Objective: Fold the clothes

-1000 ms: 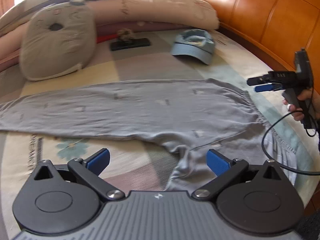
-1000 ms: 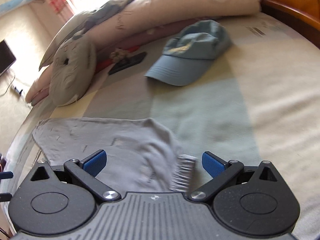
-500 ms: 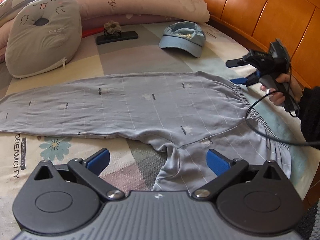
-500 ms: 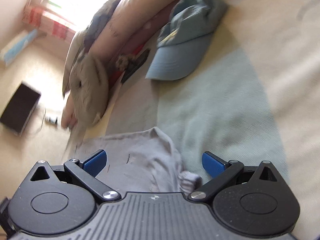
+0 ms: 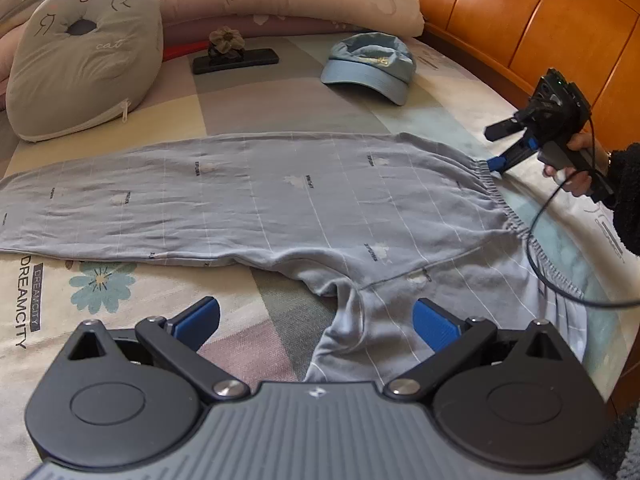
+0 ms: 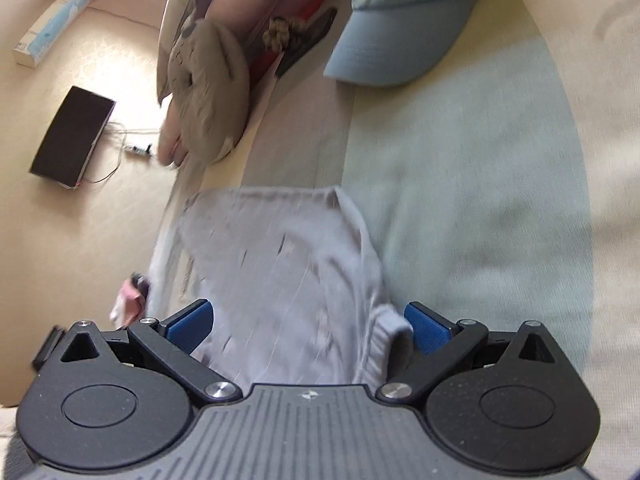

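Grey pyjama trousers (image 5: 304,192) lie flat on the bed. One leg stretches to the left, and the other leg runs toward me. My left gripper (image 5: 316,322) hovers open over that near leg by the crotch, its blue pads (image 5: 436,324) wide apart. A hand holds my right gripper (image 5: 496,146) at the far corner of the elastic waistband (image 5: 490,182). In the right wrist view the right gripper (image 6: 308,326) is open, and the bunched waistband (image 6: 384,332) lies between its fingers, close to the right pad.
A light blue cap (image 5: 370,66) and a black phone with a hair tie (image 5: 236,60) lie beyond the trousers. A grey cat cushion (image 5: 84,56) and long pillows sit at the back. The wooden headboard (image 5: 520,20) curves along the right. A black cable (image 5: 540,264) trails over the waistband.
The right gripper has dropped and tilted down onto the far waistband corner, so the cloth now lies between its fingers. The left gripper has stayed open over the near leg.
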`<control>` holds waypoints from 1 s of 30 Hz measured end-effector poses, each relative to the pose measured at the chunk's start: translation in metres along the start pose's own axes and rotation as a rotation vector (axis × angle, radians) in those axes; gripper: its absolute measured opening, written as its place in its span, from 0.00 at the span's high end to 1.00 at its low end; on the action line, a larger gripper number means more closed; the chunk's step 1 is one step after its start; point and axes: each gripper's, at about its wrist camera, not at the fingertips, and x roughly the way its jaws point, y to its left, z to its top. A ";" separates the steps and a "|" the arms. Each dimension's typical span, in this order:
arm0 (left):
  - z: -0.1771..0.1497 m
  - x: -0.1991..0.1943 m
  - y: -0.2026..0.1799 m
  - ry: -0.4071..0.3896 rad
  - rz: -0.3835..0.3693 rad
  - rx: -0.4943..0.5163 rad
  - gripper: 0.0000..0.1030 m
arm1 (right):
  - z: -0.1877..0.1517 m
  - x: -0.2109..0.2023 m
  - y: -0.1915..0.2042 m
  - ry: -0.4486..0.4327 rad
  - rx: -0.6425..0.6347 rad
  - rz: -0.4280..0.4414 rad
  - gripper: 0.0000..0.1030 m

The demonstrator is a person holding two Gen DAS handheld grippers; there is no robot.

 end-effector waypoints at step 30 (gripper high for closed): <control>-0.002 0.013 -0.001 0.037 -0.006 -0.027 0.01 | 0.052 0.031 -0.022 0.179 0.000 0.169 0.35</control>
